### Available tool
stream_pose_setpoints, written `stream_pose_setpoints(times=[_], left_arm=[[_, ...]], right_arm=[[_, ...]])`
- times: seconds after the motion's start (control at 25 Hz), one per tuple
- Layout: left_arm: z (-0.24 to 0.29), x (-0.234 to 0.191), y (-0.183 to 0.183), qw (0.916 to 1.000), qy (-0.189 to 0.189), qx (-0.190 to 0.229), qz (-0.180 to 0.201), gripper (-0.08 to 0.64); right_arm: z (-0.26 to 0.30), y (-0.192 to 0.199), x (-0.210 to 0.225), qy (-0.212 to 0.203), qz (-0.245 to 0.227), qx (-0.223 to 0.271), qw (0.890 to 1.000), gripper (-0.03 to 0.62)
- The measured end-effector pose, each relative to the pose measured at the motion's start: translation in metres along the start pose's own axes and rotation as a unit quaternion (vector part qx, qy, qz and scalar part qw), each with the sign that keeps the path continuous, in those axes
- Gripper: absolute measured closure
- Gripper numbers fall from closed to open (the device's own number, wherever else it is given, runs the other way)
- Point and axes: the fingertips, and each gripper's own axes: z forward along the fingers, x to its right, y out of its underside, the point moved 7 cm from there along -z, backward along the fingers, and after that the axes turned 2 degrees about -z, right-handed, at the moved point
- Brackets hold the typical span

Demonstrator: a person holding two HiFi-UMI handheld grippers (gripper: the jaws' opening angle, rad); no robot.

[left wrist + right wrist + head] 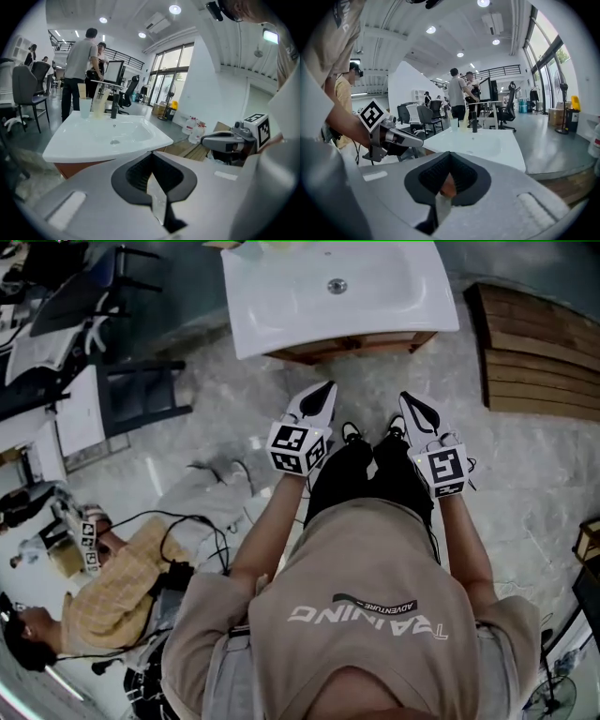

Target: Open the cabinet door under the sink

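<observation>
Though outside the head view, faucet (114, 110) plain in gripper views; left gripper (327, 390), right gripper (407, 400) fingers closed.

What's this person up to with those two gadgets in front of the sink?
A person stands facing a white sink that sits on a wooden cabinet, holding a two-jaw gripper in each hand. The left gripper and the right gripper both point toward the cabinet, with their jaws closed on nothing. Neither touches the cabinet, so its door has not been handled yet.
</observation>
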Motion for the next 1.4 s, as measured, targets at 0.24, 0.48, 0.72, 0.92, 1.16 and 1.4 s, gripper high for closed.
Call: stream_pose_setpoints(times=[0.24, 0.48, 0.72, 0.92, 1.16, 1.4], left_arm=[[0.044, -0.001, 0.035, 0.9929, -0.025, 0.014, -0.115, 0.543], [0.068, -0.029, 0.088, 0.9644, -0.075, 0.045, -0.25, 0.543], [0.087, -0.059, 0.141, 0.9511, -0.117, 0.018, -0.285, 0.543], [0.106, -0.085, 0.188, 0.9311, -0.138, 0.011, -0.337, 0.543], [0.14, -0.103, 0.216, 0.9268, -0.116, 0.014, -0.357, 0.543], [0.167, -0.118, 0.223, 0.9119, -0.087, 0.071, -0.395, 0.545]], right_arm=[[0.002, 0.03, 0.017, -0.019, 0.012, -0.014, 1.0, 0.591], [0.008, 0.066, 0.033, -0.024, 0.027, -0.038, 0.999, 0.591], [0.037, 0.103, 0.044, -0.037, 0.024, -0.058, 0.997, 0.591], [0.076, 0.145, 0.047, -0.044, 0.005, -0.083, 0.996, 0.591], [0.112, 0.165, 0.038, -0.072, -0.045, -0.085, 0.993, 0.591], [0.139, 0.181, 0.036, -0.078, -0.051, -0.083, 0.992, 0.591]])
